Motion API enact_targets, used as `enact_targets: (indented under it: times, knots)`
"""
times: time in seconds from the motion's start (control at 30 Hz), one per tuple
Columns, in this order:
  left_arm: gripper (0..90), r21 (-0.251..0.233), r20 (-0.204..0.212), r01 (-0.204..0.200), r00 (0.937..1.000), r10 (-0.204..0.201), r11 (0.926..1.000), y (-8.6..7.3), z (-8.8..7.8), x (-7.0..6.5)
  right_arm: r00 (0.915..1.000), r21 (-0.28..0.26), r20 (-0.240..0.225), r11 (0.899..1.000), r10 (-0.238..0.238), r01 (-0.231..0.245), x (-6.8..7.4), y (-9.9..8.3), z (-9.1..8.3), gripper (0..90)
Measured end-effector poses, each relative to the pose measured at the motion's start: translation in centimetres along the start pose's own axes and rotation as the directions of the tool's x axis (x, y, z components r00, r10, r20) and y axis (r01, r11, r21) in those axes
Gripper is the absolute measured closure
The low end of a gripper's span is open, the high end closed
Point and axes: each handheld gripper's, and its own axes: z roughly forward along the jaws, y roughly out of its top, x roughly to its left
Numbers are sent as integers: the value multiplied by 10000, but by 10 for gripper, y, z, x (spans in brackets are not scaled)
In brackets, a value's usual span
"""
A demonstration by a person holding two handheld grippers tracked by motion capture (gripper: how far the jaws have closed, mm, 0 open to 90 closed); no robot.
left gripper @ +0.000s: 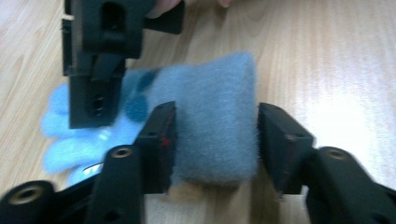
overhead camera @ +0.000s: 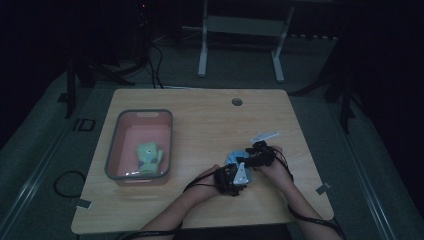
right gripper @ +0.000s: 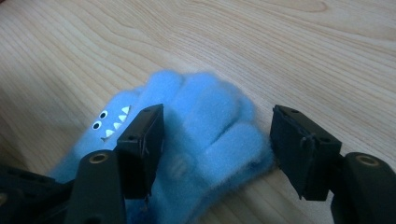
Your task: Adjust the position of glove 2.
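A person works two handheld grippers over a blue fleece glove lying on a wooden desk, well to the right of a pink plastic bin that holds a green glove.

The left gripper straddles the glove's grey-blue cuff, its fingers parted about as wide as the cuff, one pad touching the fleece and the other just clear of it. The right gripper brackets the glove's fingertip end, its fingers wide apart, one resting on the fabric, nothing pinched.

The likely risk: if either gripper closes on only the top layer of this soft, thick fleece, the glove could slide free or bunch up as it lifts. With two grippers at opposite ends, an uneven pull could also stretch or twist it, and the right gripper sits close over the left one's reach, so they may knock together.

The glove is pale blue and fuzzy, with darker blue spots near the cuff and a printed face of small eyes and white teeth on its side.
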Motion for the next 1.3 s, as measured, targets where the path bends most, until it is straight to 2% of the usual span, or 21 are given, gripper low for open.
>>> enact_targets:
  times: [0.07,0.13,0.2,0.27,0.43,0.53,0.63,0.73,0.93,1.3]
  knots:
    - [574,53,-85,25,10000,-25,10000,0,0,1,10000,-1,10,10000,-61,61,0,0,0,354]
    - [613,18,-62,242,9997,-242,9997,0,0,3,10000,-32,3,9999,-97,97,2,-1,0,390]
    - [658,62,-54,241,9997,-241,9997,1,-1,4,9999,-65,-138,10000,-52,51,2,-2,-1,475]
    - [694,78,-7,326,9995,-325,9994,2,-2,5,9994,-30,-337,10000,21,-22,3,-2,-1,522]
    - [731,250,262,528,9982,-534,9983,4,-3,10,9969,231,-776,9996,158,-140,6,1,0,682]
    - [746,302,181,424,9989,-430,9986,6,-5,10,9975,281,-692,9996,107,-88,8,2,-1,750]
    - [751,340,169,418,9990,-424,9985,6,-8,11,9978,66,-608,9997,259,-255,9,4,-4,797]
    - [751,335,95,365,9993,-369,9988,7,-13,12,9983,-30,-556,9999,154,-155,13,6,-7,813]
    - [752,362,79,300,9995,-303,9989,9,-21,12,9969,-13,-772,9999,148,-149,17,12,-12,823]
    - [755,222,-115,93,9999,-91,9997,17,-42,17,9952,-545,-978,9984,65,-119,23,26,-28,826]
